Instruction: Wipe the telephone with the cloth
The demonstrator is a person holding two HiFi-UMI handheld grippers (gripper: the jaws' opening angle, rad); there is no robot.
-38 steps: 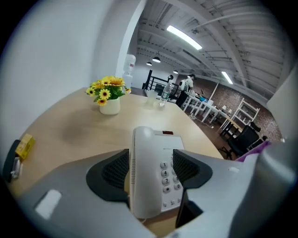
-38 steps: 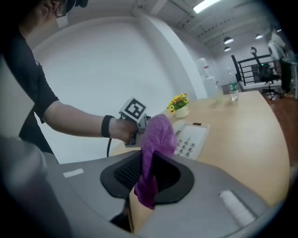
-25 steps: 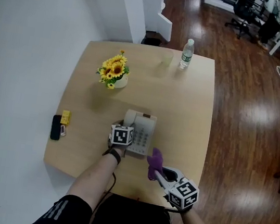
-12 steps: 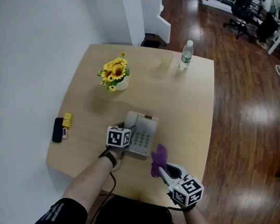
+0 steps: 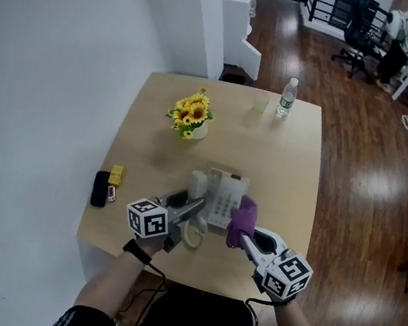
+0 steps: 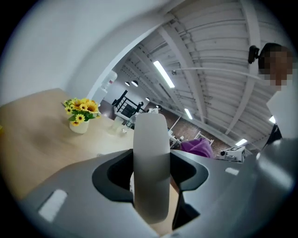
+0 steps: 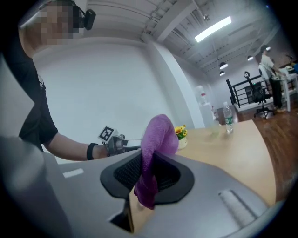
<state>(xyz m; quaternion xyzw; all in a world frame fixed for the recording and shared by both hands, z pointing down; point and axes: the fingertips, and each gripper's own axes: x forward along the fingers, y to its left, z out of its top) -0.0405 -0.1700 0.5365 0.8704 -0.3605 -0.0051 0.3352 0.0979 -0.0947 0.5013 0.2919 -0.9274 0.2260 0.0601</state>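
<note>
Grey phone (image 5: 227, 201), handset (image 5: 197, 186) off cradle; purple cloth (image 5: 243, 218) bunched at rt edge.

Covered parts and things too small to tell

In the head view the cloth (image 5: 242, 218) covers the near right corner of the telephone (image 5: 223, 198), whose keys are too small to read. Near the left edge of the table (image 5: 286, 179), a black object (image 5: 100, 188) and a yellow object (image 5: 116, 175) are too small to identify. In the left gripper view the lower end of the handset (image 6: 150, 158) goes out of sight between the jaws.
</note>
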